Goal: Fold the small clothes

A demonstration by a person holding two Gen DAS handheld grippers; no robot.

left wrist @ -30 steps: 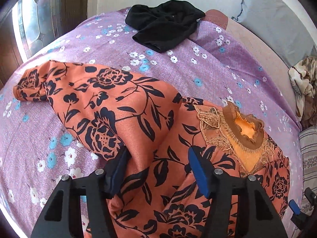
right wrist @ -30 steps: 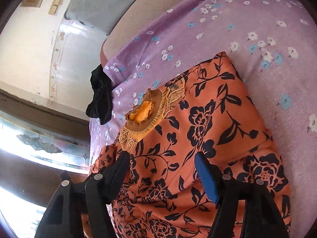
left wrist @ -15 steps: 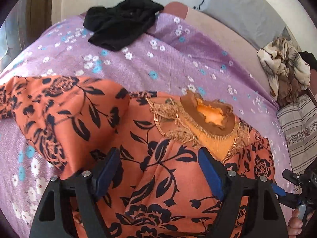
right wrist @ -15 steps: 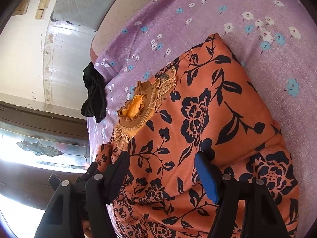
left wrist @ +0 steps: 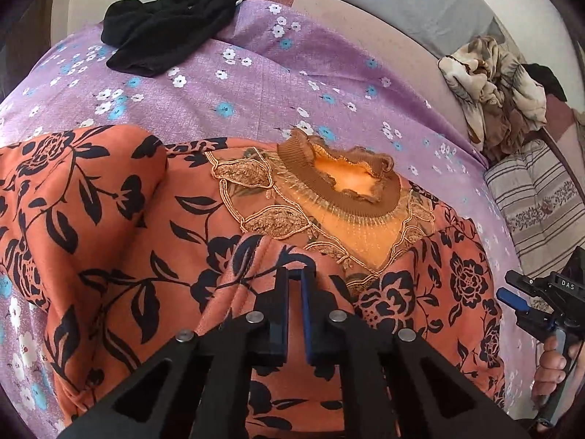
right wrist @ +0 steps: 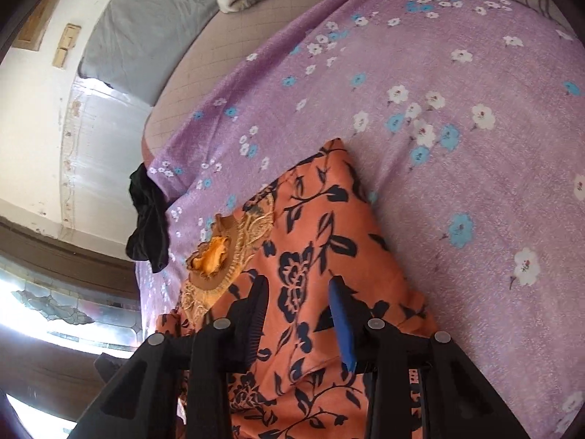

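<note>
Orange floral garment (left wrist: 120, 226), soft and rumpled: your left gripper (left wrist: 294, 274) pinches a fold below the ribbed collar (left wrist: 340, 186); your right gripper (right wrist: 298, 292) is closing astride it.

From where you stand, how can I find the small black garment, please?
Look at the purple flowered bedsheet that covers the bed. Beyond the orange flowered dress, near the sheet's far edge, lies the black garment, crumpled. It is the only plain dark cloth there, with no pattern.
</note>
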